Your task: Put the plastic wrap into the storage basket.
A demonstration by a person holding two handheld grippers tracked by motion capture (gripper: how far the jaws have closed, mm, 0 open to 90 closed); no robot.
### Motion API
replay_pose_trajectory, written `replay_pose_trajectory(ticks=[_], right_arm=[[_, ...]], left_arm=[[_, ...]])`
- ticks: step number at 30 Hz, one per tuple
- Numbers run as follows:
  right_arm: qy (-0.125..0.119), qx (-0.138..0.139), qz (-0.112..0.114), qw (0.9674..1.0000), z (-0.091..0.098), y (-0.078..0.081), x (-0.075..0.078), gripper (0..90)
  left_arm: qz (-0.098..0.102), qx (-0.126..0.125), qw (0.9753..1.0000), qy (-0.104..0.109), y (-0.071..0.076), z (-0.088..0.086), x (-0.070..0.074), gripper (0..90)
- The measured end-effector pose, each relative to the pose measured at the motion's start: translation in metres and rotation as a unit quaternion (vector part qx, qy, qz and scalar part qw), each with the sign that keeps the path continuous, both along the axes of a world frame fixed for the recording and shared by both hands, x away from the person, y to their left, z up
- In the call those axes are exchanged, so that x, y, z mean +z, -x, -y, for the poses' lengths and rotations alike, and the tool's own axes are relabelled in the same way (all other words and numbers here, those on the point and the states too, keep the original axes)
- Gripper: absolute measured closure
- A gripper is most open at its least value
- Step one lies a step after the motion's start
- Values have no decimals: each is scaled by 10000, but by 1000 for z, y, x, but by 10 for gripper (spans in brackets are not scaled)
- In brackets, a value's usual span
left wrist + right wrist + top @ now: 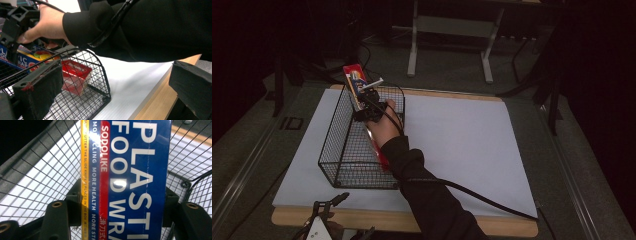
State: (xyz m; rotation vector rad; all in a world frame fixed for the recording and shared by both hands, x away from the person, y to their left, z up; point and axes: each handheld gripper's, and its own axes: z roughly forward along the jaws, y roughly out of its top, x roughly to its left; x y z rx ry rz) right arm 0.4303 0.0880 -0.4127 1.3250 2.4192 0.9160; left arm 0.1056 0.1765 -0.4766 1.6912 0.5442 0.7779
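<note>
My right jaws (117, 207) are clamping the wrap box (130, 170) over the basket (343, 150); its tilted end risks snagging the rim. Left jaws (112, 85) are hanging released.

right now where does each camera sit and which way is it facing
High view: above the near table edge, looking forward and down on the wire basket; the right forearm reaches in, left hand-held gripper at bottom.
Left gripper view: rides the left hand-held gripper, looking across at the basket; own jaws apart, plus the right sleeve.
Right gripper view: looks along the right hand-held gripper, jaws clamping the plastic wrap box.
All three share the basket and box.
</note>
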Motion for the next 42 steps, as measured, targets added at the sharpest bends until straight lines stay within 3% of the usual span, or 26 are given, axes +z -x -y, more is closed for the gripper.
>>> replay_pose_trajectory(ticks=[2, 5, 8, 16, 21, 28, 31, 34, 38, 42], right_arm=[[120, 47, -12, 9999, -1, 1, -6, 392], [67, 106, -312, 9994, 0, 0, -17, 388], [245, 101, -269, 9993, 0, 1, -24, 387], [246, 159, -152, 9995, 0, 3, -29, 376], [247, 148, -205, 9994, 1, 3, -35, 374], [258, 299, -332, 9987, 3, 0, -33, 341], [149, 301, -289, 9990, 6, 0, -31, 325], [-123, 441, -280, 9986, 14, 3, -23, 236], [-390, 649, -120, 9971, 25, 10, -12, 204], [-401, 798, 146, 9959, 37, 18, -1, 179]], left_arm=[[2, -4, 10000, -17, 0, 0, 0, 1], [8, -27, 10000, -44, 0, 1, 0, 1], [8, -25, 10000, -25, 0, 1, 0, 1], [1, -39, 10000, -25, 0, 1, 0, 1], [-2, -39, 10000, -31, 0, 1, 0, 1], [-14, -43, 10000, -47, -1, 1, 0, 1], [-19, -42, 10000, -48, -1, 1, -1, 1], [-16, -46, 10000, -55, -1, 2, -1, 1], [-21, -42, 10000, -55, -1, 2, -1, 1], [-51, -31, 10000, -76, -1, 2, -2, 1]])
